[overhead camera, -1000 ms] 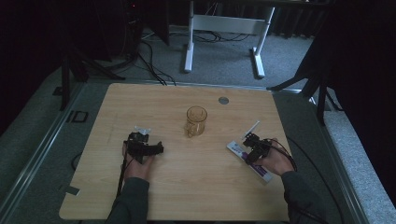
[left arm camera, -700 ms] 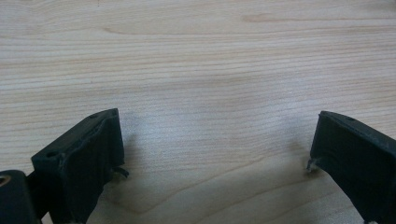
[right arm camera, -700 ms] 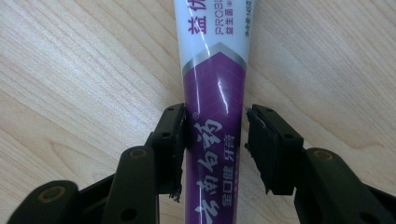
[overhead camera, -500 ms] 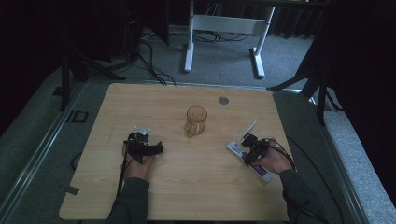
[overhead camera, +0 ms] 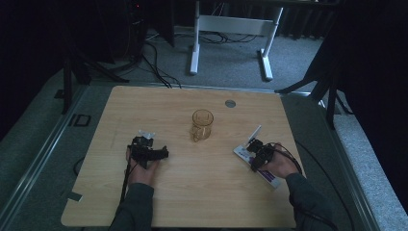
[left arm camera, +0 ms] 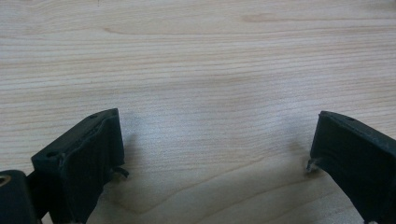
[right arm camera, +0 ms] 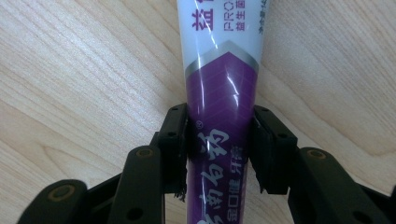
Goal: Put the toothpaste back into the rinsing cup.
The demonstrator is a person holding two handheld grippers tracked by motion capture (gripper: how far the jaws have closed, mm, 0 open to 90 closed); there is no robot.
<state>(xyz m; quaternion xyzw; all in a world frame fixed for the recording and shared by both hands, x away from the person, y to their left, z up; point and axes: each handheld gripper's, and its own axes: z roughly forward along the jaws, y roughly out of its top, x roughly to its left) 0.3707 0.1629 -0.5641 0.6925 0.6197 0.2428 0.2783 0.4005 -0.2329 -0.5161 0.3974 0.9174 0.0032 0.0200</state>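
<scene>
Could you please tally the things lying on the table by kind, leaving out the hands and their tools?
Mug: 1
Tube: 1
Box: 1
Grey disc: 1
Total: 4

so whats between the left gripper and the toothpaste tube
In the high view, the amber glass mug stands just behind that line; otherwise bare wooden table separates left gripper and toothpaste tube.

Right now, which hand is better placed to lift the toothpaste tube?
Right. The right tongs have just been closing on the toothpaste tube, pads at both sides. The left tongs stand open over bare table.
</scene>
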